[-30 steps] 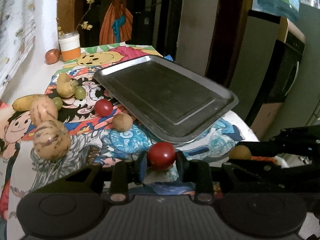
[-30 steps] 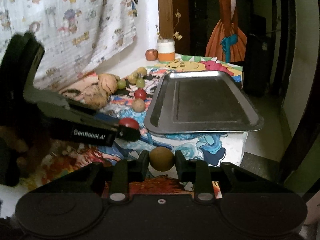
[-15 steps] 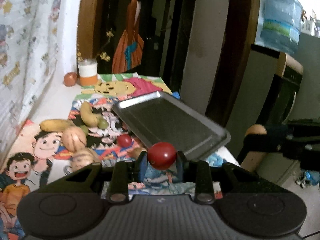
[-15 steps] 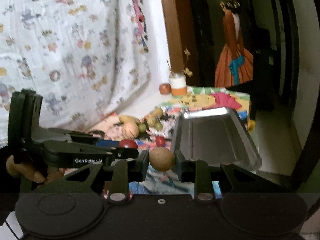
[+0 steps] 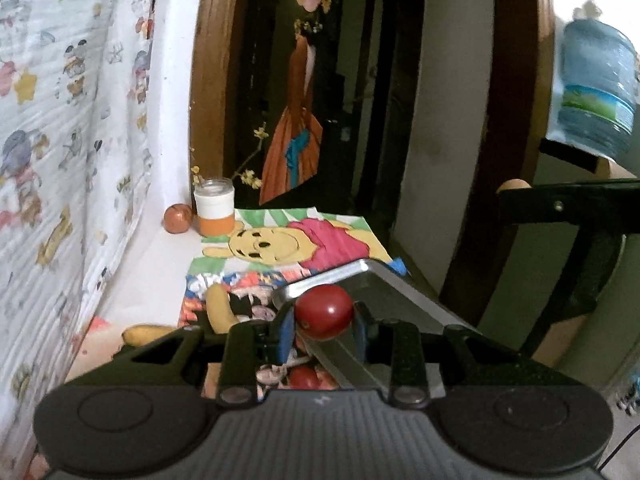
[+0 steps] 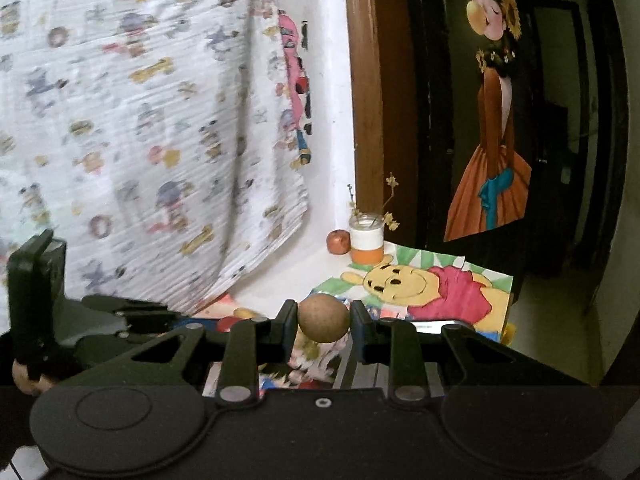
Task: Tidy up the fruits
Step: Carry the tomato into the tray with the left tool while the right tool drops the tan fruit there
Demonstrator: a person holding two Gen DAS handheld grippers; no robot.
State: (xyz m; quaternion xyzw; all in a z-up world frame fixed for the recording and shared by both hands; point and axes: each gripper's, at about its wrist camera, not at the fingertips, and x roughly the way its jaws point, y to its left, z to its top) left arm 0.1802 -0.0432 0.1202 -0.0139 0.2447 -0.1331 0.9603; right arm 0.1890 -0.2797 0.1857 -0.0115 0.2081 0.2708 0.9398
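My left gripper [image 5: 323, 322] is shut on a small red fruit [image 5: 324, 312], held high above the table. Below and behind it lies the metal tray [image 5: 384, 292], mostly hidden by the gripper body. A second red fruit [image 5: 306, 377] lies on the cartoon cloth [image 5: 280, 240] under the fingers, and a yellow potato-like piece [image 5: 218, 308] lies to the left. My right gripper [image 6: 323, 320] is shut on a round brown fruit [image 6: 323, 318], also raised. The left gripper [image 6: 120, 320] shows at the left of the right wrist view.
A white and orange jar [image 5: 214, 208] with dry twigs and a reddish-brown fruit [image 5: 178, 218] stand at the table's far corner. A patterned cloth [image 5: 60, 140] hangs on the left wall. A dark doorway and a water bottle [image 5: 592, 92] lie to the right.
Both grippers have risen with their fruits and tilted up. The table, the tray and the loose fruits have sunk low in both views, and more wall and doorway show.
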